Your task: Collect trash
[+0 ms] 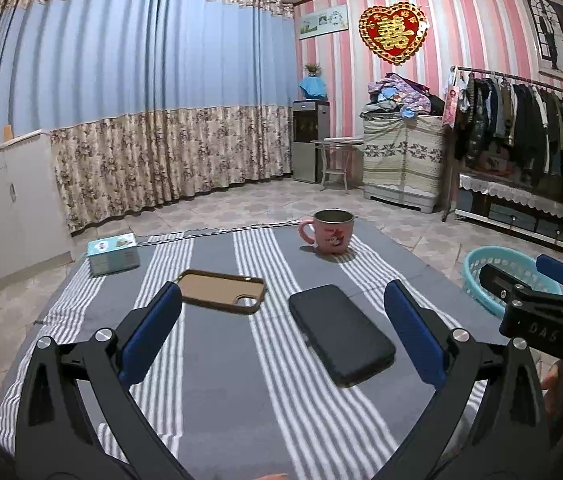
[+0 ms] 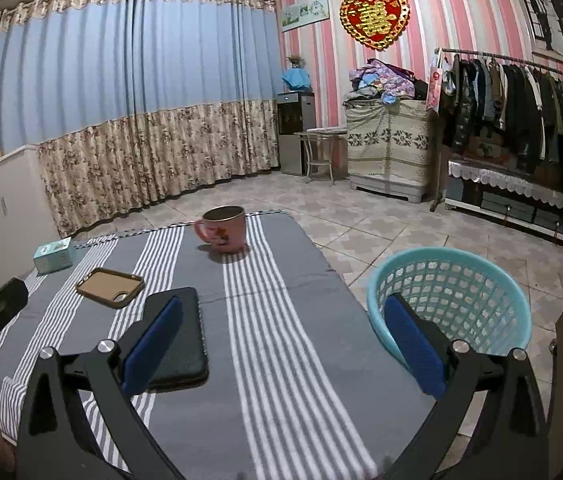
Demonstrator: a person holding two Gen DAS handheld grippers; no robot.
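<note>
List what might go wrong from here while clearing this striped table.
1. The pink mug stands near the table's far edge; a nudge might tip it off.
2. The teal basket sits on the floor beside the table, so dropped items may miss it.
3. The black phone isn't obviously trash and might get binned.

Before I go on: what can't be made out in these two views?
- Basket floor: right view, its near wall and the right hand-held gripper hide it.
- Pink mug contents: both views, angle too shallow.
- Black phone: right view, a finger partly covers it.
</note>
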